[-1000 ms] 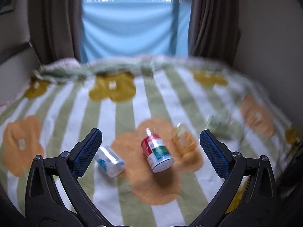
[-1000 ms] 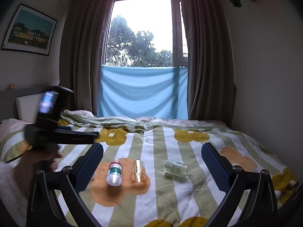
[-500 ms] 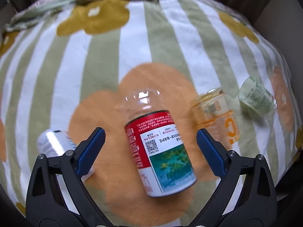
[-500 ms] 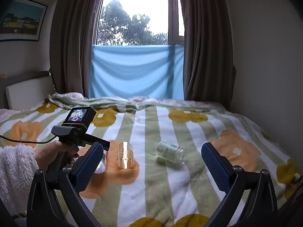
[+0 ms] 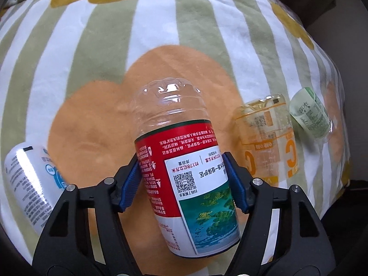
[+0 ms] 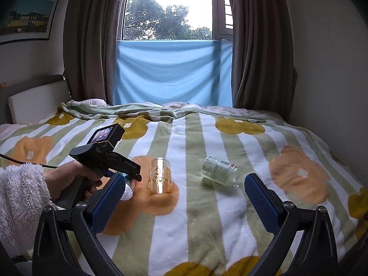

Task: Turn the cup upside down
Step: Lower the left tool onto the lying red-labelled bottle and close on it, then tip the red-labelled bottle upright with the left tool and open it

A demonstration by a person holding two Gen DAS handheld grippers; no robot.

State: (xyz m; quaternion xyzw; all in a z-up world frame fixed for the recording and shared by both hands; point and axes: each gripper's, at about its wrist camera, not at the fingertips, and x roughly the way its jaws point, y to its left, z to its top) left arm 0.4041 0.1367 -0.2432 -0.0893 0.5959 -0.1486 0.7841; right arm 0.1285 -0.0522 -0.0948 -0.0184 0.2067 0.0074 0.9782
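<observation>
- The cup (image 5: 184,174) between my left fingers (image 5: 130,188) is clear plastic with a red band, white print, and a white panel above a blue-green landscape picture.
- My finger pads are blue on both grippers; their frames are black.
- The blanket (image 6: 195,207) under everything is striped green and white, with orange and mustard-yellow flowers that have white centres.
- The next cup (image 5: 266,138) is clear with orange lettering and yellowish tint.
- The farthest cup (image 5: 309,115) wears a pale green label.
- The cup at my left (image 5: 30,184) is white with blue marks and grey text.
- The cloth (image 6: 172,71) across the window is sky blue; the curtains (image 6: 260,46) are brown.
- My sleeve (image 6: 20,202) is fluffy off-white.
</observation>
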